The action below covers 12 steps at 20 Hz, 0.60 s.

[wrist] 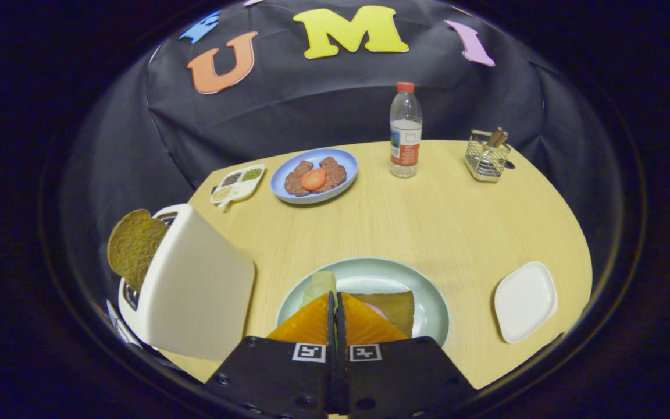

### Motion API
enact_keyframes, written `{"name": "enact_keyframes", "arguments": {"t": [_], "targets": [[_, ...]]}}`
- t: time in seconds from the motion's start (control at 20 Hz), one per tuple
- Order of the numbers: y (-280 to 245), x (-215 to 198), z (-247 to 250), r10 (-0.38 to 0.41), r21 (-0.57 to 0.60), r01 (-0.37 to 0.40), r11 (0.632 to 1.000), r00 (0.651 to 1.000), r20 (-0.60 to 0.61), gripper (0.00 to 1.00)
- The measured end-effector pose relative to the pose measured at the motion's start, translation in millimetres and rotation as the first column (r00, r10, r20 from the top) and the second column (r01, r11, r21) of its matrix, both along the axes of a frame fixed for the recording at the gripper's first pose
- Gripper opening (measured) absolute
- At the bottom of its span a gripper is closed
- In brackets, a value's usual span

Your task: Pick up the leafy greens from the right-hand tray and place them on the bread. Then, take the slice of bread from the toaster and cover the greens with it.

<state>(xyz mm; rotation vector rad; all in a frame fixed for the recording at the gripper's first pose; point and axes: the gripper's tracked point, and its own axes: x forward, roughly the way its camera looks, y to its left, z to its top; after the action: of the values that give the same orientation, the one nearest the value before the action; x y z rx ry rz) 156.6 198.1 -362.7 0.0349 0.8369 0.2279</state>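
Note:
My gripper [335,297] hangs over the pale green plate [434,302], its two orange fingers [312,323] pressed together. A pale leafy green [319,284] sticks out from the fingertips toward the toaster side, pinched between them. On the plate, partly hidden under the fingers, lies a brown bread slice [396,307] with a bit of pink filling showing at its edge. To the left a white toaster [195,285] holds a round brown bread slice [134,244] standing up out of its slot. The white tray [524,299] on the right has nothing in it.
Beyond the plate stand a blue plate [344,163] with meat patties and a tomato slice, a small divided dish [237,184] of grains, a water bottle [405,131] and a wire holder [487,156]. Bare wooden tabletop [428,221] lies between them and the green plate.

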Motion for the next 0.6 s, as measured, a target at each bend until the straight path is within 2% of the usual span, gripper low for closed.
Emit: {"name": "enact_keyframes", "arguments": {"t": [0.1, 0.45, 0.5, 0.55, 0.6], "targets": [[-3.8, 7.8, -9.7, -0.003, -0.018, 0.003, 1.000, 1.000, -0.024, 0.00], [-16.1, 32.7, -21.1, -0.008, -0.133, 0.010, 0.991, 1.000, 0.018, 0.02], [-17.4, 33.9, -19.9, -0.005, -0.142, 0.009, 0.990, 1.000, 0.029, 0.04], [-17.5, 35.0, -17.1, -0.007, -0.145, 0.013, 0.989, 0.999, 0.040, 0.15], [-18.3, 33.2, -12.2, -0.011, -0.148, 0.018, 0.989, 0.999, 0.051, 0.20]]}}
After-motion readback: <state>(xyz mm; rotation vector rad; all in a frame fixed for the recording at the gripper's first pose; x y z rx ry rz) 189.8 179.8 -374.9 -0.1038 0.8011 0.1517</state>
